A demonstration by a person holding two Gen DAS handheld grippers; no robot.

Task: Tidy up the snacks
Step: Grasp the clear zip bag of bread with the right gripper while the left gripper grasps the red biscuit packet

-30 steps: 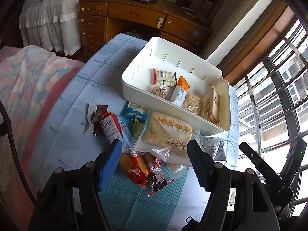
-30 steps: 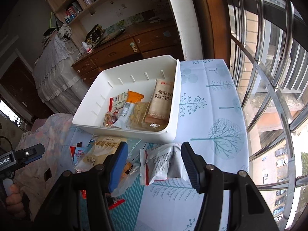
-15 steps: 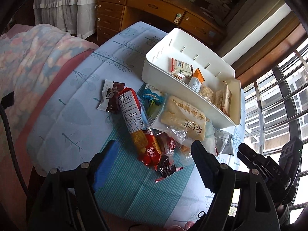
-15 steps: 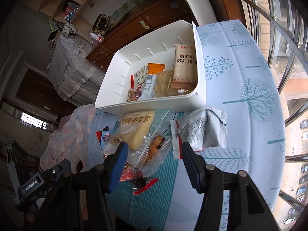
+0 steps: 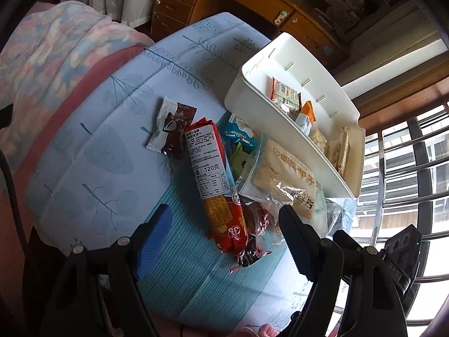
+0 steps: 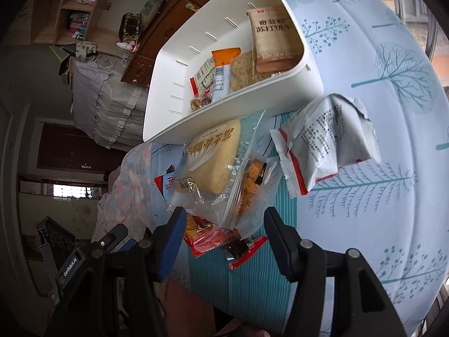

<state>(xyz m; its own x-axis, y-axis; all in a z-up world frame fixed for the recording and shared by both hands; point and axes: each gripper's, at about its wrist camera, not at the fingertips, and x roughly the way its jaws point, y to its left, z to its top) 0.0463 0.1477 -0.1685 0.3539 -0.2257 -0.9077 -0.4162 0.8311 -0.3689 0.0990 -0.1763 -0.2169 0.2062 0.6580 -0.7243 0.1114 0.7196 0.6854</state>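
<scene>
A white bin (image 5: pixel 261 118) holding several snack packs stands at the back of the table. In front of it lies a pile: a red biscuit pack (image 5: pixel 213 174), a brown-and-white packet (image 5: pixel 171 126), a clear bread bag (image 5: pixel 286 174) and a dark red wrapper (image 5: pixel 252 236). My left gripper (image 5: pixel 224 233) hovers open over the near end of the red biscuit pack. My right gripper (image 6: pixel 224 233) is open above the bread bag (image 6: pixel 213 163) and a small cake in clear wrap (image 6: pixel 252 185). A white-and-red sachet (image 6: pixel 325 140) lies to its right, beside the bin (image 6: pixel 224 112).
A teal placemat (image 5: pixel 196 266) lies under the pile on the tree-print tablecloth (image 6: pixel 393 70). A bed with a floral quilt (image 5: pixel 56 56) is at the left, a wooden desk (image 5: pixel 224 0) behind the table and window bars (image 5: pixel 407 168) at the right.
Both grippers have come down towards the snack pile and rolled, so the pile looms larger. The left jaws stand a little wider than a second ago. No snack has moved.
</scene>
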